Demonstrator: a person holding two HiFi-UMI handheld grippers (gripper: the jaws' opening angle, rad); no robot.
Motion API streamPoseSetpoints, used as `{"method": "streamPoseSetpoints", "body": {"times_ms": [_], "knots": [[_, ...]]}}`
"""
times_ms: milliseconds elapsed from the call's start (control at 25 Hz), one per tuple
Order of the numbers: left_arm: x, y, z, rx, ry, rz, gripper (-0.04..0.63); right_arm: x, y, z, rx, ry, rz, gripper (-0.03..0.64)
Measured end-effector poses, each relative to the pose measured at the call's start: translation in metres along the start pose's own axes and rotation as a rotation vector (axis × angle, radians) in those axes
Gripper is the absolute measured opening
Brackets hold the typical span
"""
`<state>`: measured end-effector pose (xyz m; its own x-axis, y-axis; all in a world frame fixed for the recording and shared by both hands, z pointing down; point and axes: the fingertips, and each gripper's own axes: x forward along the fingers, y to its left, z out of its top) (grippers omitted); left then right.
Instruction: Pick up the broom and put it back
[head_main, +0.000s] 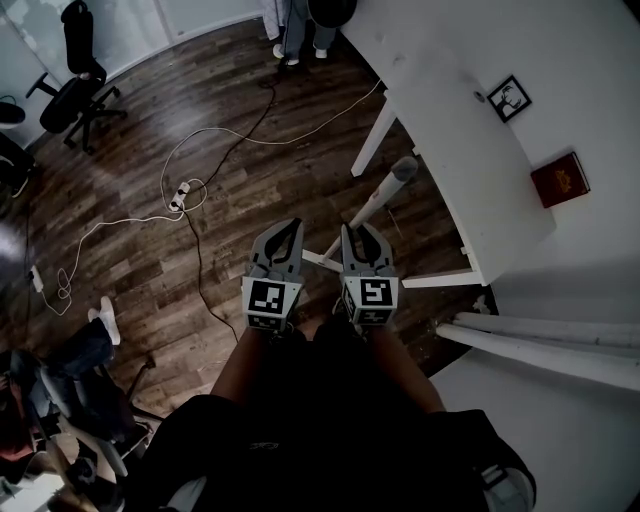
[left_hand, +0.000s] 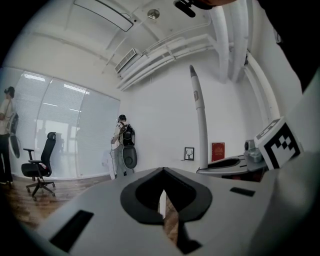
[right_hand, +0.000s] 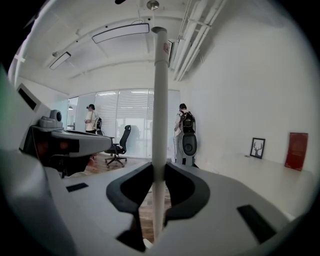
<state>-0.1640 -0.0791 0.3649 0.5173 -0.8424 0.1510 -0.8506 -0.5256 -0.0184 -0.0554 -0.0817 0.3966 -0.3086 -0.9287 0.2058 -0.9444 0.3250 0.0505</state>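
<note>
Right gripper view: the broom (right_hand: 160, 100) is held upright, its white handle clamped between the jaws of the right gripper (right_hand: 159, 170), beside the worktop (head_main: 470, 150). The left gripper (left_hand: 162, 172) is closed on nothing. The handle is best kept vertical and clear of the worktop edge.

broom (head_main: 385, 195): lower end hidden behind right gripper (head_main: 364, 240) | red book (head_main: 560, 179): cover print too small to read
</note>
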Motion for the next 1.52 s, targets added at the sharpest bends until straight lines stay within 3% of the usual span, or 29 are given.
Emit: {"method": "streamPoseSetpoints", "body": {"times_ms": [200,360,640,1080,1520], "knots": [[-0.029,0.013,-0.022,-0.003,0.040,-0.006,0.000,-0.002,0.016,-0.011,0.017,0.020,-0.035,0.095],[-0.044,0.021,-0.040,-0.071,0.040,0.011,0.000,0.000,0.018,-0.021,0.026,0.036,-0.056,0.095],[-0.044,0.034,-0.064,-0.084,0.111,0.040,0.000,0.017,0.006,-0.046,0.087,0.092,-0.070,0.095],[0.023,0.051,-0.090,-0.078,0.208,0.061,0.000,0.076,-0.023,-0.095,0.150,0.166,-0.043,0.095],[0.125,0.029,-0.112,0.014,0.316,-0.027,0.000,0.139,-0.086,-0.140,0.260,0.211,-0.061,0.095]]}}
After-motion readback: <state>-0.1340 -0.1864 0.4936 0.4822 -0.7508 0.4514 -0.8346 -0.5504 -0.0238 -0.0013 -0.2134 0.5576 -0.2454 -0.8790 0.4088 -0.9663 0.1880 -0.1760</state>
